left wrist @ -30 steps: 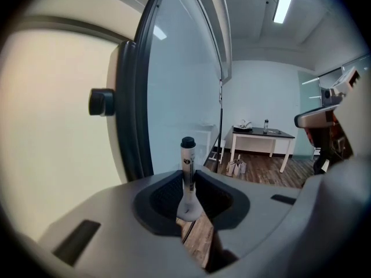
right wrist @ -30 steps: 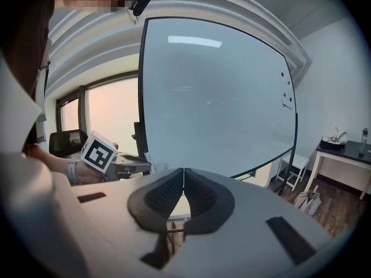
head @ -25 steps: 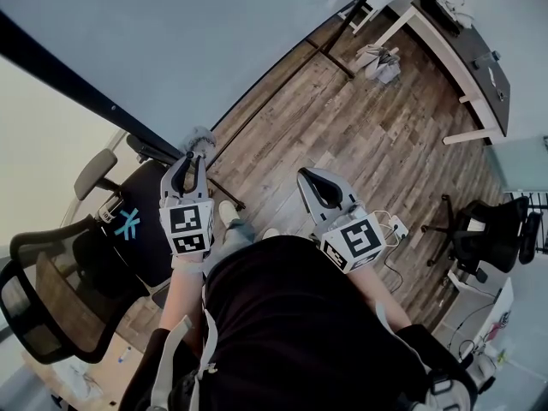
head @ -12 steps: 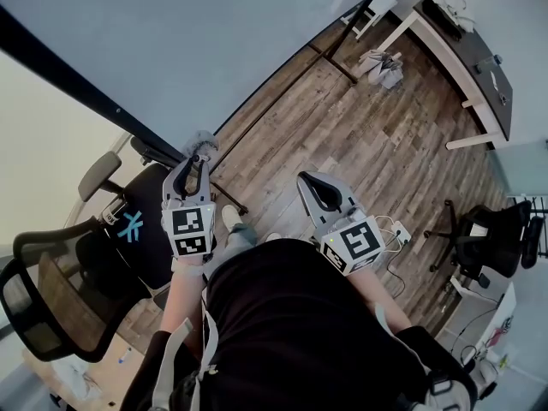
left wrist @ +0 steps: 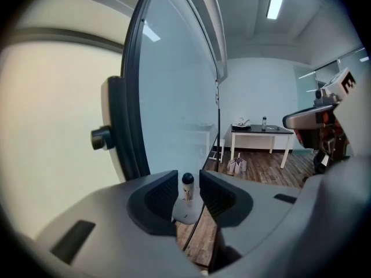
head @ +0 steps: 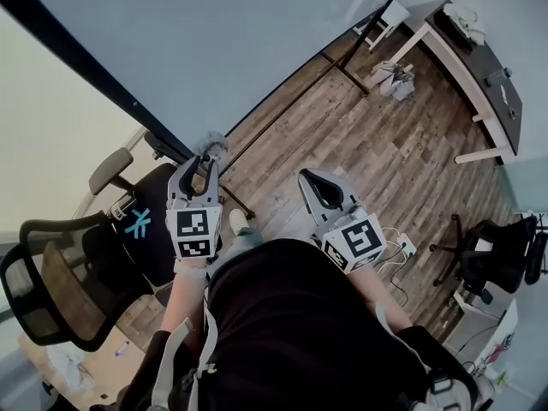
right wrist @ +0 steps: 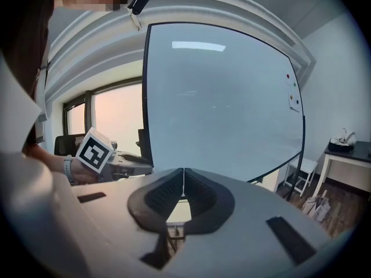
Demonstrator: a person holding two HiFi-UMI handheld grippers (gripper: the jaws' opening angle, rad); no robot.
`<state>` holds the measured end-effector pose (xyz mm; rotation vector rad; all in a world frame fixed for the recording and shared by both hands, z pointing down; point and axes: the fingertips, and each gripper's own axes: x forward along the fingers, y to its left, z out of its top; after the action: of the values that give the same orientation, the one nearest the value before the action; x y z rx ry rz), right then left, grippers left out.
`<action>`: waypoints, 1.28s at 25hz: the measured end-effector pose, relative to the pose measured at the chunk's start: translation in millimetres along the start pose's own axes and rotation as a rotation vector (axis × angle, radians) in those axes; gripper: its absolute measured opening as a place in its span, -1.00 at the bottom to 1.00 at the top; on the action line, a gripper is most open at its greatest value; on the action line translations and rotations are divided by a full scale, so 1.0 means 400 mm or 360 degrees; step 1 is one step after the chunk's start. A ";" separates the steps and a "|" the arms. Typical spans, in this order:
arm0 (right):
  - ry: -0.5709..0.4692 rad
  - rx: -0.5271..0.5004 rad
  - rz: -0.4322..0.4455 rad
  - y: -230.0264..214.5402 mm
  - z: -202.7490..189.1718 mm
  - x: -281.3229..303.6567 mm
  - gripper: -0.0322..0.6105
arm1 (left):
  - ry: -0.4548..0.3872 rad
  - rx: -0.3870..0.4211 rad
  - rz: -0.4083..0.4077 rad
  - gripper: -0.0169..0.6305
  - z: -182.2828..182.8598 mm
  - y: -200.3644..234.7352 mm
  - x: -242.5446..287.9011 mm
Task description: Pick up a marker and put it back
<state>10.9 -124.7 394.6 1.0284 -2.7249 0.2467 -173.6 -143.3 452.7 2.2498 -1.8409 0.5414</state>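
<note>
A marker with a black cap stands upright on a small grey holder at the edge of the whiteboard. My left gripper is around it, and its jaws are opening. The marker stands between the pads with a thin gap on each side. In the head view the left gripper points at a grey fuzzy thing by the whiteboard's lower edge, and the marker itself does not show there. My right gripper hangs to the right over the floor. Its jaws are shut with nothing between them.
A mesh office chair and a black chair with a blue logo stand at the left. A dark desk stands at the far right, with bags on the wooden floor beside it. Another black chair and a power strip are at the right.
The left gripper's jaws have spread wider in the head view. Both grippers have stayed almost where they were. The head camera has shifted slightly.
</note>
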 end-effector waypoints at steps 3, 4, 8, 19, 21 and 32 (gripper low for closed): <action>-0.0022 -0.0006 0.0035 0.009 0.015 0.011 -0.85 | -0.0024 0.0004 0.0002 -0.58 0.024 -0.002 -0.020; -0.0027 -0.0009 0.0048 0.012 0.020 0.015 -0.85 | -0.0032 0.0000 0.0000 -0.58 0.030 -0.003 -0.027; -0.0054 -0.0027 0.0108 0.030 0.040 0.035 -0.85 | -0.0065 -0.0019 -0.0006 -0.58 0.052 -0.006 -0.053; -0.0063 -0.0076 0.0302 0.114 0.070 0.094 -0.85 | -0.0086 -0.0102 0.0029 -0.59 0.046 0.031 -0.151; -0.0061 -0.0079 0.0340 0.132 0.071 0.105 -0.85 | -0.0086 -0.0130 0.0017 -0.59 0.036 0.035 -0.165; -0.0041 -0.0138 0.0522 0.232 0.065 0.157 -0.85 | -0.0193 -0.0189 0.0031 -0.60 0.012 0.076 -0.258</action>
<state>-100.9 -101.5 378.7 0.5620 -2.8887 0.1658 -219.3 -58.1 405.5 2.2334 -1.8992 0.2954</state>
